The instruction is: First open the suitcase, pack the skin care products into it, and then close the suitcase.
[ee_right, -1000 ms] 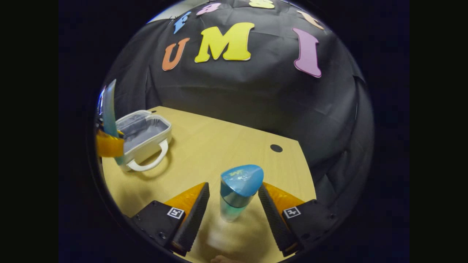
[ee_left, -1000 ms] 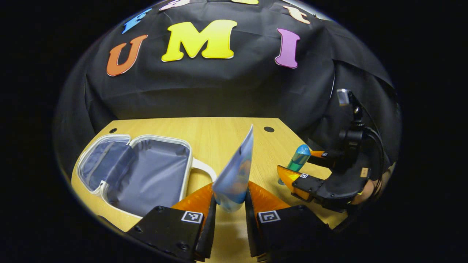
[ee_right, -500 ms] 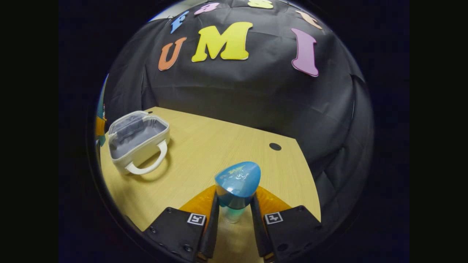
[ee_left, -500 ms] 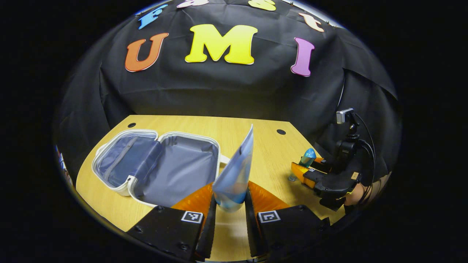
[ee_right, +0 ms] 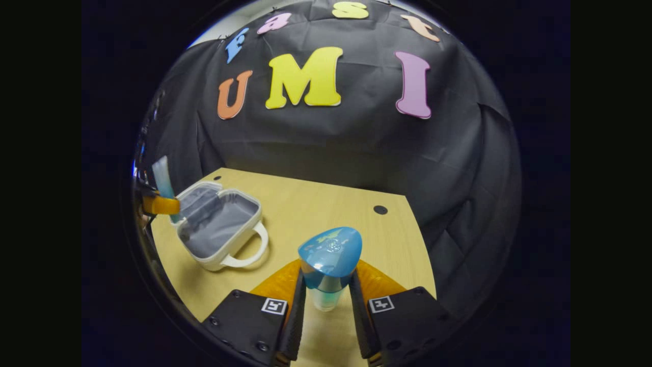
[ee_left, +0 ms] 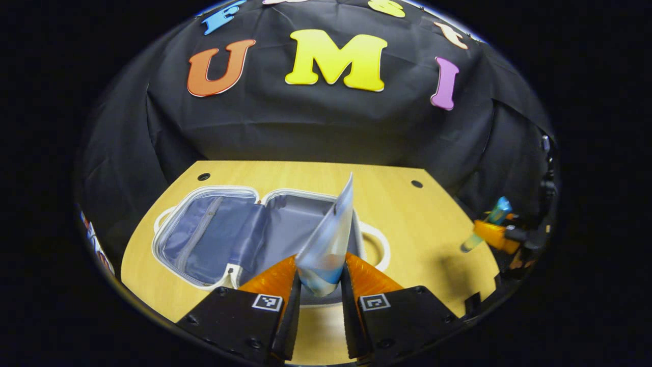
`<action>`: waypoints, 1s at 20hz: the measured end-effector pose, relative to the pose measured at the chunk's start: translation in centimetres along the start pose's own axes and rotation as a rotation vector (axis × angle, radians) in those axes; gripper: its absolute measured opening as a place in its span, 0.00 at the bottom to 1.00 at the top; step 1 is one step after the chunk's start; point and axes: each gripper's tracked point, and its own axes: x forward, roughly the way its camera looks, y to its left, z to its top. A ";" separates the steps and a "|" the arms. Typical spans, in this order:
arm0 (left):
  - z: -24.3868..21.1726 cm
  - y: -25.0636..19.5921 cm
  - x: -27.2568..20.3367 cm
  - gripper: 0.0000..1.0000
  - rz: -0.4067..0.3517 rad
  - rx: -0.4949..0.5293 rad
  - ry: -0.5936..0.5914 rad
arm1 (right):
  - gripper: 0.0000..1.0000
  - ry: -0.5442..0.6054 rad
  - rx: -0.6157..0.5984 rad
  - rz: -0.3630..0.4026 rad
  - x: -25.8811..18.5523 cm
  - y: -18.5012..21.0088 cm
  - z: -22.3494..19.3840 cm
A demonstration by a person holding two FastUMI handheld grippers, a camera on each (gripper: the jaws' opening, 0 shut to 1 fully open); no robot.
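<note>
so far the suitcase [ee_left: 254, 232] lies open on the left of the wooden table [ee_left: 428, 224], its 2 soft grey fabric-lined halves spread flat inside white rims, with a looped white handle on its right side. nothing shows lying inside it.

just over its near right edge, the left gripper [ee_left: 319, 285] is clenched on a flat, glossy blue tube [ee_left: 328, 239] that tapers to a thin crimped end standing up.

further right, clear of the table, the right gripper [ee_right: 327, 300] is clamped on a small translucent bottle [ee_right: 326, 270] with a smooth, rounded blue cap.

by my judgement, both products remain to go in, and the case then needs closing.
</note>
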 end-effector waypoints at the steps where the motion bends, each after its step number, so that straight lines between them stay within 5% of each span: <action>1: -1.0 0.9 1.2 0.41 0.008 0.004 0.045 | 0.41 0.000 0.001 -0.001 -0.6 0.7 0.5; 6: -5.7 2.9 5.6 0.41 0.013 0.064 0.225 | 0.41 0.000 -0.013 -0.010 -2.4 3.6 1.9; 7: -6.2 2.8 6.1 0.48 0.003 0.063 0.236 | 0.41 -0.001 -0.010 -0.013 -2.4 4.0 2.1; 8: -6.5 2.6 6.5 0.41 -0.018 0.054 0.241 | 0.41 0.001 -0.008 -0.019 -2.5 4.2 2.2; 11: -8.2 3.7 7.2 0.48 -0.001 0.067 0.300 | 0.41 0.019 -0.018 -0.036 -2.5 4.6 1.9; 14: -10.0 5.5 7.3 0.41 0.059 0.027 0.386 | 0.41 0.044 -0.009 -0.041 -2.4 5.0 1.4; 15: -10.2 5.9 7.4 0.48 0.060 0.016 0.399 | 0.41 0.052 -0.011 -0.037 -2.3 5.4 1.2; 16: -10.1 6.2 7.8 0.41 0.058 0.018 0.401 | 0.41 0.059 -0.019 -0.036 -2.2 5.8 1.0; 20: -9.8 6.5 8.8 0.41 0.062 0.075 0.467 | 0.41 0.078 -0.033 -0.007 -1.4 7.6 1.3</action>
